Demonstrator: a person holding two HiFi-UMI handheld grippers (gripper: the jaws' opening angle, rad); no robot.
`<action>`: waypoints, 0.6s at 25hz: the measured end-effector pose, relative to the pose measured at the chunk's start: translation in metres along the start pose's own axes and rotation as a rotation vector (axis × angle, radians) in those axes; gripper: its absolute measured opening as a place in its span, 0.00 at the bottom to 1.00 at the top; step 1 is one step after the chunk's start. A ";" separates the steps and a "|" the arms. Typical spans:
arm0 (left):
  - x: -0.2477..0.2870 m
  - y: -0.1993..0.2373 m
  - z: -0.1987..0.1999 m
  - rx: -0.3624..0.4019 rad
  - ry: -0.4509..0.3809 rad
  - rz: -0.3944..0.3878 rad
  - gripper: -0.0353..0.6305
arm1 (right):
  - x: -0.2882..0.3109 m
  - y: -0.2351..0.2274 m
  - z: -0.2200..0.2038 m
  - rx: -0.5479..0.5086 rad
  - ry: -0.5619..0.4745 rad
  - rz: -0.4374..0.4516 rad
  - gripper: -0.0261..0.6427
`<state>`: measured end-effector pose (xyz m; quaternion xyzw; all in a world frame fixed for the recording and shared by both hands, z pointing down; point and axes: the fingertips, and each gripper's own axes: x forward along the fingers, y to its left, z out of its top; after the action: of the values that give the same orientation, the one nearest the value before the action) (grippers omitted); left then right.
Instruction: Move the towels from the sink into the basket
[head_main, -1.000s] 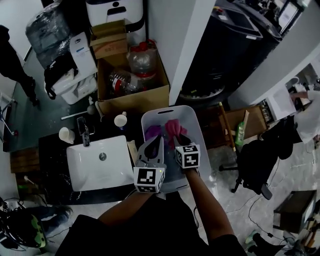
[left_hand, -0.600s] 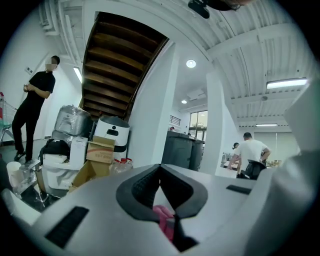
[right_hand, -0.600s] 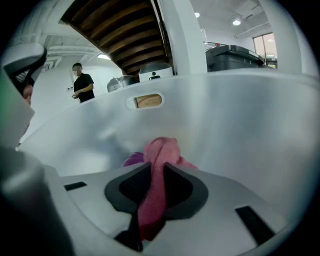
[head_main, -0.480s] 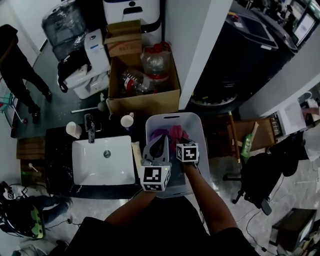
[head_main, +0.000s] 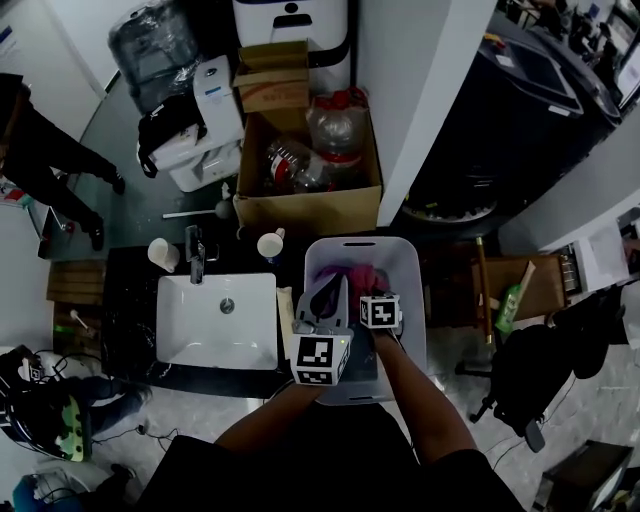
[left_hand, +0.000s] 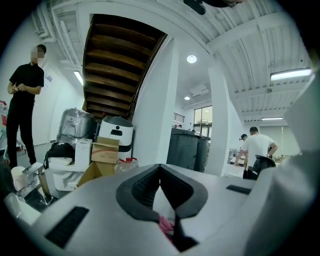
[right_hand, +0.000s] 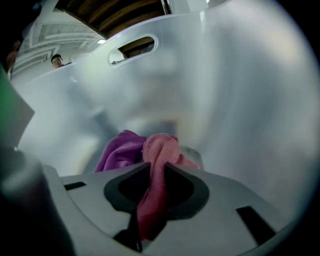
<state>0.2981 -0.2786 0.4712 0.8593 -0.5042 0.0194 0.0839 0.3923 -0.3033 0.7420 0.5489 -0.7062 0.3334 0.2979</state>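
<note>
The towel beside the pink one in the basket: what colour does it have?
Purple. The towel shows best in the right gripper view.

I see a white pillar (head_main: 410, 90) rising past an open cardboard box (head_main: 310, 210) of plastic bottles (head_main: 335, 125), a black office chair (head_main: 530, 375) on pale floor (head_main: 455, 345), and ceiling lights (left_hand: 292, 75) beside a wooden stair underside (left_hand: 120, 60).

1. Basket (right_hand: 225, 75): wht plastic, smooth, sl. sheen.
2. Pink towel (right_hand: 155, 165) & purple towel (right_hand: 117, 150): soft cloth, matt, fuzzy.
3. Sink (head_main: 190, 335): wht, glossy, smooth.
4. Box (head_main: 300, 212): brown cardboard, matt.
</note>
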 end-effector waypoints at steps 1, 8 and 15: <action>0.000 -0.001 0.000 0.001 -0.002 0.002 0.07 | 0.002 -0.001 -0.003 -0.002 0.002 0.001 0.19; -0.002 -0.008 -0.004 0.013 -0.002 0.012 0.07 | 0.008 -0.003 -0.014 0.027 0.006 0.001 0.25; -0.012 -0.010 -0.007 0.008 0.006 0.028 0.07 | -0.016 0.016 0.016 0.066 -0.066 0.063 0.29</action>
<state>0.3010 -0.2623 0.4756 0.8524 -0.5159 0.0251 0.0816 0.3794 -0.3036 0.7173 0.5465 -0.7213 0.3476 0.2454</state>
